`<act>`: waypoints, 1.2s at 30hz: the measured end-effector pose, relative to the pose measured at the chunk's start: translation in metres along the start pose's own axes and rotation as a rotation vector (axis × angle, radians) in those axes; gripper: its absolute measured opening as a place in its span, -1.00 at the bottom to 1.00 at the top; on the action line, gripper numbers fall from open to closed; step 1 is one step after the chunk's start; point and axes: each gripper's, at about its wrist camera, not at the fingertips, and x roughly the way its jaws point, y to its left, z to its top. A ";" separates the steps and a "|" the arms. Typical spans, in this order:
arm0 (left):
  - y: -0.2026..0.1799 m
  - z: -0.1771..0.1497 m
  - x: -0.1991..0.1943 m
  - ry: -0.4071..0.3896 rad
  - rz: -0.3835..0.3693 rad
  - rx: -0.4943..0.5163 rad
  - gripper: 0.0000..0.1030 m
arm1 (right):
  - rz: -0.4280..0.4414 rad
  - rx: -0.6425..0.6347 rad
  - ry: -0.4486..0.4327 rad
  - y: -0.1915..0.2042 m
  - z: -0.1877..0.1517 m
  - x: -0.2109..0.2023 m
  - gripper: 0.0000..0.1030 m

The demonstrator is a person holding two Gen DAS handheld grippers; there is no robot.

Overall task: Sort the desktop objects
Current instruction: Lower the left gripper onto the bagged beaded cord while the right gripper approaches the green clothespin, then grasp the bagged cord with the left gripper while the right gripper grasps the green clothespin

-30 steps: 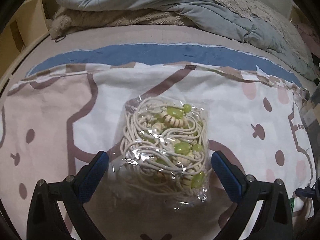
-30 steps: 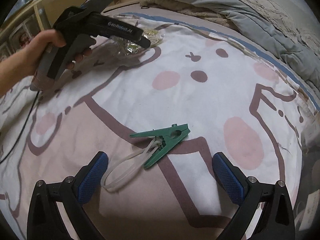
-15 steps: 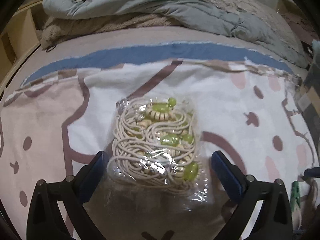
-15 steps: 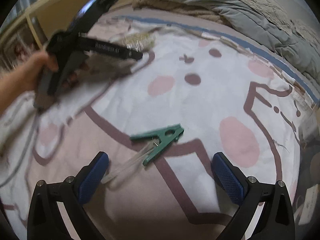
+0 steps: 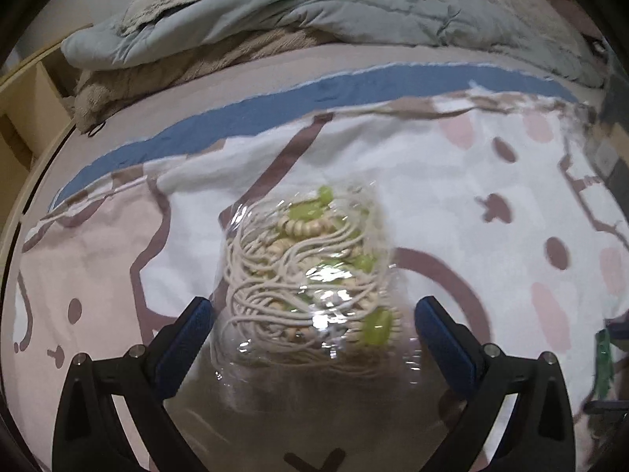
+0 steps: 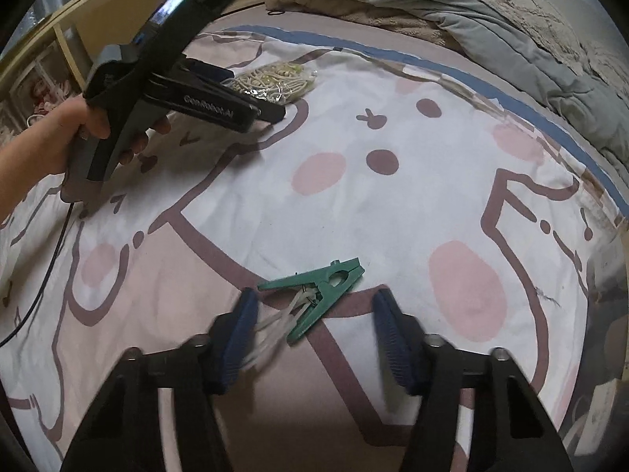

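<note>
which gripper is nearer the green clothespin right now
Right. The right gripper has the green clothespin lying between its closing jaws, pads not yet on it. The left gripper is far off across the bedsheet, straddling the bag of beaded cord.

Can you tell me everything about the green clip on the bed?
The green clip is a plastic clothes peg with two long arms, a metal spring in the middle and a hole near its jaws. It lies flat on the cartoon bedsheet, slanting up to the right. A see-through loop runs from its middle. The right gripper is closing around its handle end, pads not yet touching.
</note>
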 end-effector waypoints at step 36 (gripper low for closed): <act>0.004 -0.007 -0.013 0.050 -0.062 -0.104 0.45 | 0.055 0.099 0.045 -0.005 0.006 -0.004 -0.63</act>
